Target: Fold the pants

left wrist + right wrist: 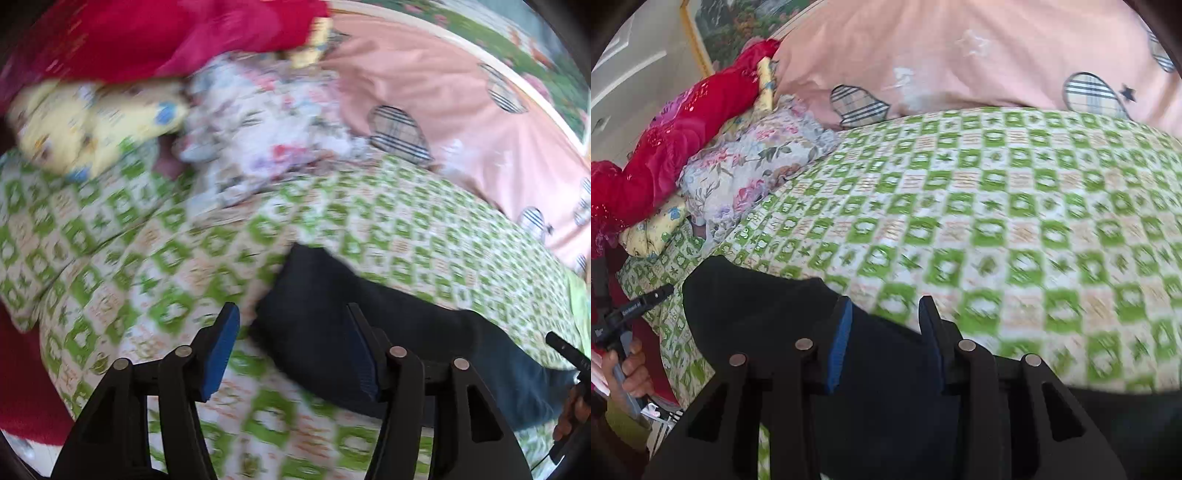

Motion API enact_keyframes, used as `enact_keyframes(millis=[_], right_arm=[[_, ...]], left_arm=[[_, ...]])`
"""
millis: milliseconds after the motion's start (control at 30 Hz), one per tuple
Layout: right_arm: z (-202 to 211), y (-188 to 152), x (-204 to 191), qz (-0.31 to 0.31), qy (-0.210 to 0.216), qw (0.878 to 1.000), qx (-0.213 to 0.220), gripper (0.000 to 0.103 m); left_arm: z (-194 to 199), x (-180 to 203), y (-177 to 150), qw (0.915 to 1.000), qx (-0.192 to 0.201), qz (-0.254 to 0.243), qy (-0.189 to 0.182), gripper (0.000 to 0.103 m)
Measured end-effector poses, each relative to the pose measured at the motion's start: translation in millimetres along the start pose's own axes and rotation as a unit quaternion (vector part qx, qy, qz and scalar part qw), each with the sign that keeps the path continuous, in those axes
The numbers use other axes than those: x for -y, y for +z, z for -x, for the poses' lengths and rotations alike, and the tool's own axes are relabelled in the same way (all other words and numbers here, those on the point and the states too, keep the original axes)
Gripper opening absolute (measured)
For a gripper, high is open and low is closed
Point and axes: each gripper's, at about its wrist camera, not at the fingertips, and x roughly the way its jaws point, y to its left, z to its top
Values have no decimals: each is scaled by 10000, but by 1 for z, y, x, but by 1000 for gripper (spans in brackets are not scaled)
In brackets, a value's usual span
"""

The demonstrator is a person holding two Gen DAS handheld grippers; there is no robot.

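Dark navy pants [332,314] lie on a green-and-white checked bedsheet [424,229]. In the left wrist view my left gripper [291,314] is open just above the sheet, its right finger over the pants' left end, its left finger over bare sheet. In the right wrist view the pants [768,306] run under my right gripper [884,308], which is open with both blue-padded fingers over the dark cloth. The other gripper's handle and the hand holding it show at the far left [624,317].
A pink duvet with plaid patches [960,55] lies along the back of the bed. A pile of red [665,147], floral [750,166] and yellow [92,122] bedding sits at the left. The sheet [1015,221] stretches to the right.
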Motion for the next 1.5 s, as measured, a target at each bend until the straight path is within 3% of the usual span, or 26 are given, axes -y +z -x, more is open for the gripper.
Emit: enact_keyframes(millis=[167, 300, 533, 800, 933, 1200, 1367, 1500], right_arm=[[36, -34, 31, -391, -177, 9991, -47, 39], [59, -54, 48, -571, -302, 9979, -23, 39], [99, -81, 82, -1075, -514, 9927, 182, 39], [122, -101, 106, -1424, -640, 9873, 307, 39], [133, -107, 117, -1597, -764, 9833, 418, 39], [160, -113, 152, -2103, -1169, 9675, 779, 39], [164, -116, 163, -2292, -1317, 9608, 841, 39], [161, -118, 169, -2365, -1317, 9595, 782, 39]], left_arm=[[-2, 71, 5, 9938, -101, -896, -650, 63], [-11, 141, -4, 9741, -309, -1885, -1213, 64], [-23, 245, -27, 9231, -703, -3224, -1975, 65], [-45, 312, -47, 8709, -1137, -4205, -2277, 65], [-57, 333, -52, 8417, -1304, -4688, -2339, 65], [-74, 363, -66, 7735, -1607, -5577, -2545, 65], [-86, 373, -75, 7447, -1790, -5886, -2589, 65], [-96, 378, -82, 7279, -1919, -6054, -2585, 65]])
